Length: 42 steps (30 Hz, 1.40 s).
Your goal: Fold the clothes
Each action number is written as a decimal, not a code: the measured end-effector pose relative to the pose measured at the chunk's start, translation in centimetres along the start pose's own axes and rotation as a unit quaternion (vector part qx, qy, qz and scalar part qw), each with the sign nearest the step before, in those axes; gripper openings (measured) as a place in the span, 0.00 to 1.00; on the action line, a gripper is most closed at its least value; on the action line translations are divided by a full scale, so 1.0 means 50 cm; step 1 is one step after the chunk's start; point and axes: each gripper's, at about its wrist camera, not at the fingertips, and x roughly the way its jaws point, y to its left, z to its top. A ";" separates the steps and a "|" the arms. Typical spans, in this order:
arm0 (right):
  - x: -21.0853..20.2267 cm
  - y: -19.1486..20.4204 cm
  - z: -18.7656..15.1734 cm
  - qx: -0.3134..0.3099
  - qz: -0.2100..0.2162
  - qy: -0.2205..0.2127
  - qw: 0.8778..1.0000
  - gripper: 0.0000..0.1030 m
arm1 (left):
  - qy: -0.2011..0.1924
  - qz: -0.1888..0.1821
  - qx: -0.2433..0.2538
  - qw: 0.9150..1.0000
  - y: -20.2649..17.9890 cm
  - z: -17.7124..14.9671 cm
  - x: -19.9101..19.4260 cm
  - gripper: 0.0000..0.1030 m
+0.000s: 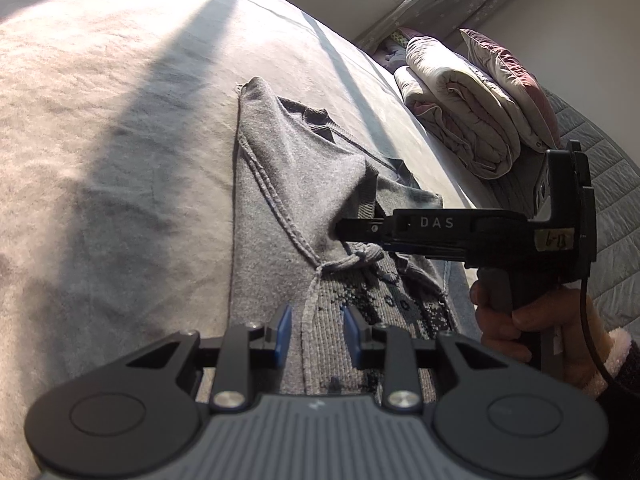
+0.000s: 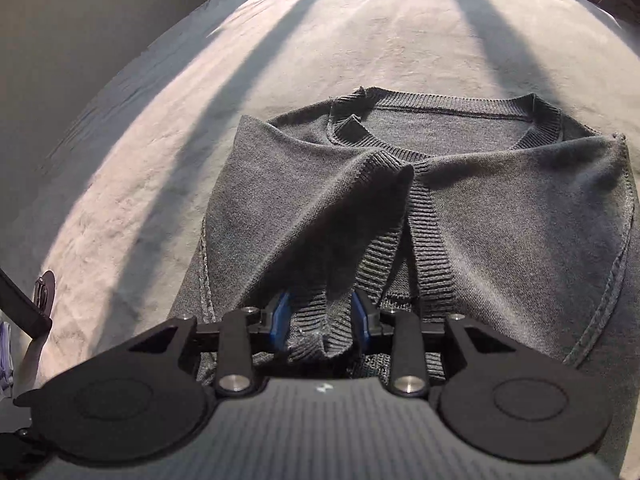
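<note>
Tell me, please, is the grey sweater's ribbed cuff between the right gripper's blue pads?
Yes, in the right wrist view the ribbed cuff of the grey sweater sits between the right gripper's blue pads.

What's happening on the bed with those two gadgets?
A person is folding a grey knit sweater spread on the bed, using a handheld gripper in each hand. The right gripper has a ribbed sleeve cuff between its fingers, over the sweater's middle. The left gripper sits at the sweater's patterned edge, fabric between its fingers. A rolled quilt lies beyond.
</note>
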 end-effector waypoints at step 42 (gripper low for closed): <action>0.002 -0.115 0.065 0.116 -0.044 -0.130 0.984 0.07 | 0.003 -0.005 -0.008 1.000 0.006 0.001 0.009 0.29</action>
